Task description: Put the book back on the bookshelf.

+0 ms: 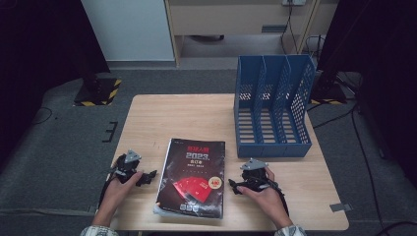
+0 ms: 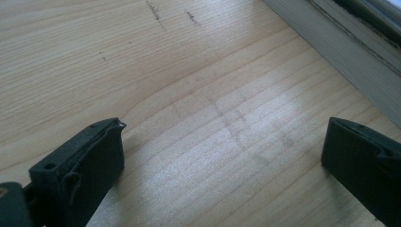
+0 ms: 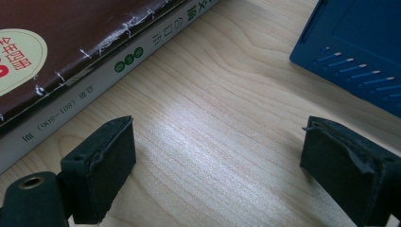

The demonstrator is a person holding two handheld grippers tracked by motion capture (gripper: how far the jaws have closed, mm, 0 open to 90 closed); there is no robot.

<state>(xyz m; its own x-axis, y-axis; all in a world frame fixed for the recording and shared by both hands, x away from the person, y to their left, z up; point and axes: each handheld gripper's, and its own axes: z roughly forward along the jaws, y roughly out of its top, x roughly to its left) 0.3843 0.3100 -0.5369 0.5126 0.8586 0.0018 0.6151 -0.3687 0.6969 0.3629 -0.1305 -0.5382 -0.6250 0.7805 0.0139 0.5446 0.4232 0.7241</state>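
I see the dark-covered book (image 1: 193, 178) flat at lower centre of the table (image 1: 162, 118); my left tongs (image 1: 147, 178) and right tongs (image 1: 235, 187) flank it, both spread, pinching nothing.

Dim, soft high view; gripper views bright with tabletop glare.

Left gripper (image 2: 222, 156) jaws wide apart over bare wooden table (image 2: 189, 85), book's page edge (image 2: 350, 52) at upper right
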